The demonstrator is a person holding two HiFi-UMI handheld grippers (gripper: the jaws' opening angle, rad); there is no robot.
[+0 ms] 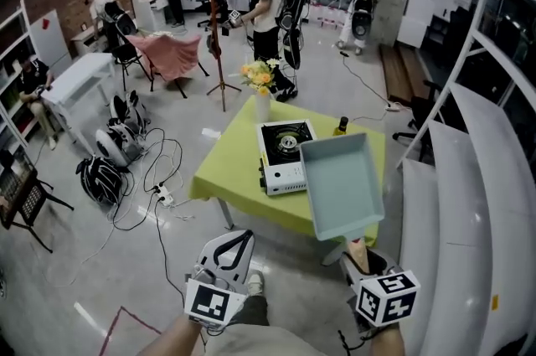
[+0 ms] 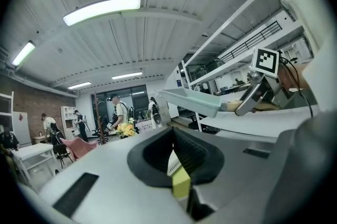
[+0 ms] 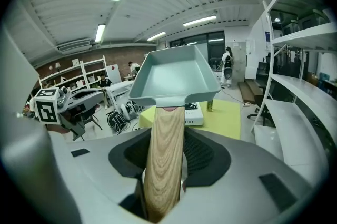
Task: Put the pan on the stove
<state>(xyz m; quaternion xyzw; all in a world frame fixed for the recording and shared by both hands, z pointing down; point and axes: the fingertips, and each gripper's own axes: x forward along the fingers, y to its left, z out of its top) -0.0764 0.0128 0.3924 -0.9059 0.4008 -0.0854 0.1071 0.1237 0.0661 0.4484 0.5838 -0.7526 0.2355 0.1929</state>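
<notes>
Busy workshop floor, with cables and other people well back, is spreading out behind a counter (image 1: 219, 170) draped in yellow-green cloth. On it a white portable gas stove (image 1: 283, 155) with a black top is sitting. A vase of yellow flowers (image 1: 262, 82) and a small dark bottle (image 1: 341, 126) are standing near its far side.

The right tool (image 3: 164, 186) is clamping the wooden handle (image 3: 164, 154) of a pale blue-grey square pan (image 3: 174, 76), with its jaws pressing on both sides of the wood. The pan is hanging in the air, roughly level and touching nothing. From the head view it is overlapping the counter's right part, just right of the stove. The left tool (image 2: 179, 178) is idling low with its jaws together on nothing.

As I judge it, the grip is sitting far back on the handle, so the pan's weight is levering against the jaws and may start twisting or drooping in transit. Coming in too low risks knocking the stove and shoving it along the cloth. Overshooting risks clipping the bottle. Landing off-centre on the burner supports would leave the pan tilting.
</notes>
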